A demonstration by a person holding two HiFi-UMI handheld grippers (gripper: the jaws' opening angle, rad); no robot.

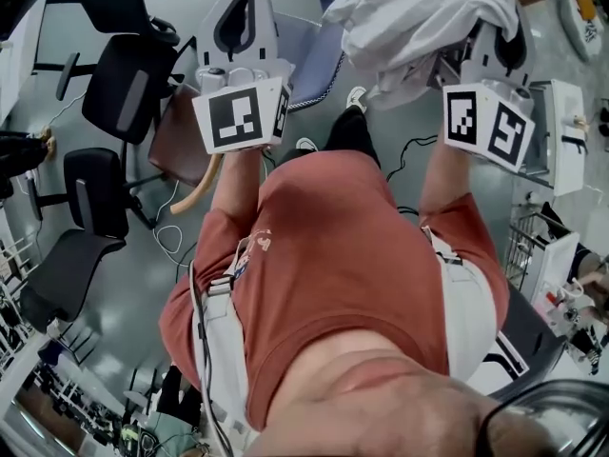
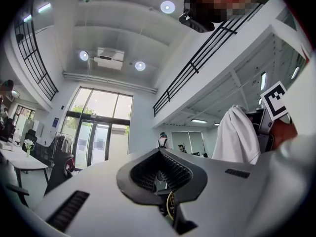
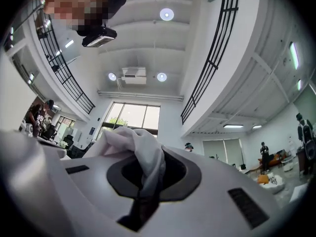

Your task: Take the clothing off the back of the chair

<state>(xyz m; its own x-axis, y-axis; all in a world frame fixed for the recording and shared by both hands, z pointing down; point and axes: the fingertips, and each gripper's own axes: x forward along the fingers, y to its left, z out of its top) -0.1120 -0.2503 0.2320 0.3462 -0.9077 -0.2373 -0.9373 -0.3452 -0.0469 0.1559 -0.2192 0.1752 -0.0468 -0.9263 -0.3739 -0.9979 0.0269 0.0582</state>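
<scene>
Right gripper (image 3: pixel 157 154) clamped on white garment (image 1: pixel 419 12) at one o'clock; left gripper (image 1: pixel 248 3) at its nine o'clock, jaws together, empty.

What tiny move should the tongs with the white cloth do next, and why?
Probably swing the right tongs sideways, away from the blue chair: they are shut on the white garment, which hangs bunched up, apparently already off it.
</scene>
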